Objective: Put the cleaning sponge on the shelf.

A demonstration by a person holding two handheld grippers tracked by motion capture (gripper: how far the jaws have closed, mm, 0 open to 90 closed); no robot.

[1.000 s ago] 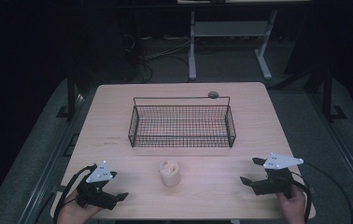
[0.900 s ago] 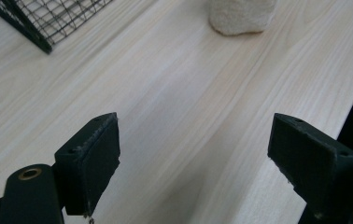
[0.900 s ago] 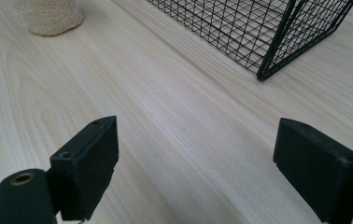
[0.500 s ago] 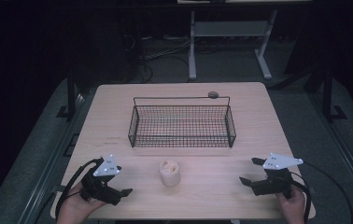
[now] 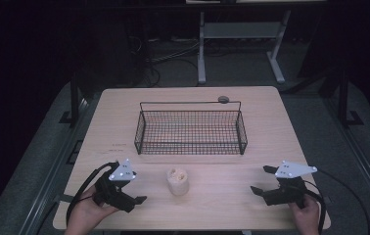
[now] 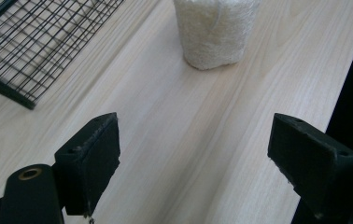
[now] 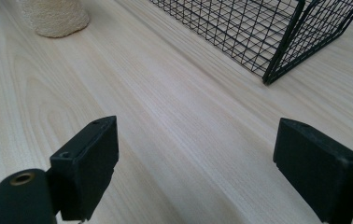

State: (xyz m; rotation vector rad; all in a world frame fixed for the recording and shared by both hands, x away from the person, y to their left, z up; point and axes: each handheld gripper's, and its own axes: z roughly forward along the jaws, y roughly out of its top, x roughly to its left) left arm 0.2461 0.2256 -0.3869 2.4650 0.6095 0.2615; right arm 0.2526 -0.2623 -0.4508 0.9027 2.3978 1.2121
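On the pale wood table (image 5: 212, 98), my left gripper (image 5: 133, 199) has turned toward the loofah piece (image 5: 177, 180), while both grippers, right gripper (image 5: 266, 181) too, gape wide and empty.

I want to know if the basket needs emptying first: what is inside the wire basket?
The wire basket looks empty: only the table shows through its mesh floor. Nothing covers the inside, though the mesh slightly veils it.
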